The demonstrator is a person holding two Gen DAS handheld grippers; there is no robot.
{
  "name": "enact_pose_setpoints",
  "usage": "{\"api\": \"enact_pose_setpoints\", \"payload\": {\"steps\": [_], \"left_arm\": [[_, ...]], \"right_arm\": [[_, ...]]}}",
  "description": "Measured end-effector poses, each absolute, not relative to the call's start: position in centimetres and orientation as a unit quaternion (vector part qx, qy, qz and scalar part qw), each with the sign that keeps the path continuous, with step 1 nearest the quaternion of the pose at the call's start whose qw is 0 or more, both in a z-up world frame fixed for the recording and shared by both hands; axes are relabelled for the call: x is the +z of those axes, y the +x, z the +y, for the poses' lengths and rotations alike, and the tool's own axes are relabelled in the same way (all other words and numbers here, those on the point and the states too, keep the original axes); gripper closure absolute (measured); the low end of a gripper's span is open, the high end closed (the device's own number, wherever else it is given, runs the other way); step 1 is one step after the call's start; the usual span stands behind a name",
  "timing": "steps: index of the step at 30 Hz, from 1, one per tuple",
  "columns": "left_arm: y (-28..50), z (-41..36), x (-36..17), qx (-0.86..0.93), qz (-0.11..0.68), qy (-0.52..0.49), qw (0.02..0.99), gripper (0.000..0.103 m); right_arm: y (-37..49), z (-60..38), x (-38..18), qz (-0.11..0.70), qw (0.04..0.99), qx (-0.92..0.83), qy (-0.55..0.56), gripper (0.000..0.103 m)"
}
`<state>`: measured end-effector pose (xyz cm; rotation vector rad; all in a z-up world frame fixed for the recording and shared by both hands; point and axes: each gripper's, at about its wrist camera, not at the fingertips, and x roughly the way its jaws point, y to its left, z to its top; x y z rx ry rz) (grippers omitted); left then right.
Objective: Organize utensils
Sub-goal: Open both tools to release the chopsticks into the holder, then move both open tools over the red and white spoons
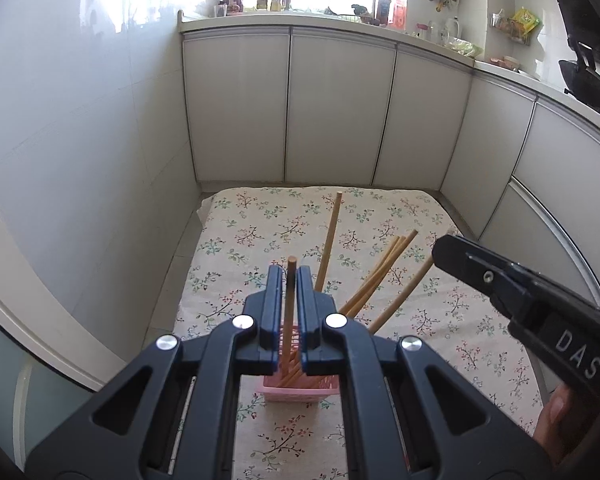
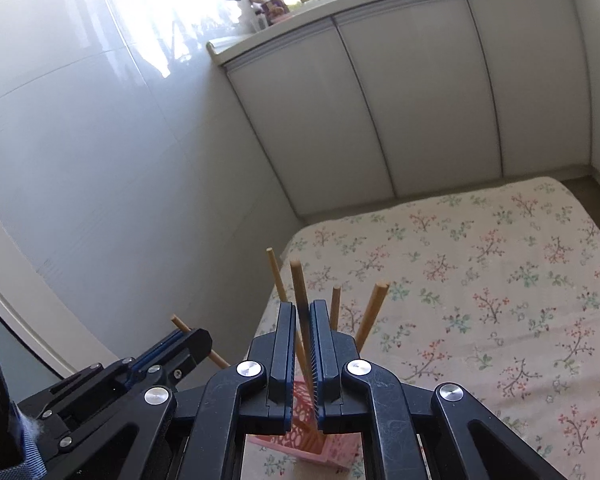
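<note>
Step in hand: loading chopsticks into the pink basket (image 1: 300,394), both hands working at once. Left gripper (image 1: 288,276): fingers clenched on one chopstick (image 1: 289,320), held near upright, its lower end down inside the basket and its top just clear of the fingertips. Right gripper (image 2: 302,308): fingers likewise clenched on a second chopstick (image 2: 300,292), also near upright, its lower part running down toward the basket mouth (image 2: 300,412); whether its tip is already past the rim I cannot tell. In the left view the right gripper (image 1: 452,252) comes in from the right side, just beside the basket. The basket stands on the floral cloth (image 1: 260,220) covering the counter, toward the near edge and nearer the left edge than the right. Already in the basket: several chopsticks (image 1: 384,272) leaning away to the right, and one longer stick (image 1: 331,236) leaning toward the far edge. The rest of the cloth out to the far edge carries no loose utensils that I can see. Beyond it, white cabinet doors (image 1: 340,108). Judgement: task near its end. Next move calls for lowering each stick until it bottoms out, then easing the fingers apart and lifting straight up so the leaning sticks are not dragged out.
</note>
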<state>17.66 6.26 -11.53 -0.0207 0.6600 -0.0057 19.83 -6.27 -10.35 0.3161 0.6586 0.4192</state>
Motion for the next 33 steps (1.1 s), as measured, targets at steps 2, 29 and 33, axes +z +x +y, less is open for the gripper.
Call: {"api": "enact_pose_setpoints", "payload": {"steps": [2, 29, 33], "left_arm": [[17.7, 6.1, -11.6, -0.001, 0.327, -0.005, 0.945, 0.081], [12.9, 3.6, -12.2, -0.086, 0.388, 0.017, 0.917, 0.017], [12.9, 2.8, -13.7, -0.098, 0.421, 0.019, 0.901, 0.017]], "right_arm": [[19.9, -6.7, -10.5, 0.323, 0.91, 0.203, 0.159, 0.091], [14.1, -16.7, -10.9, 0.379, 0.907, 0.126, 0.135, 0.007], [13.4, -18.4, -13.0, 0.411, 0.897, 0.106, 0.127, 0.007]]}}
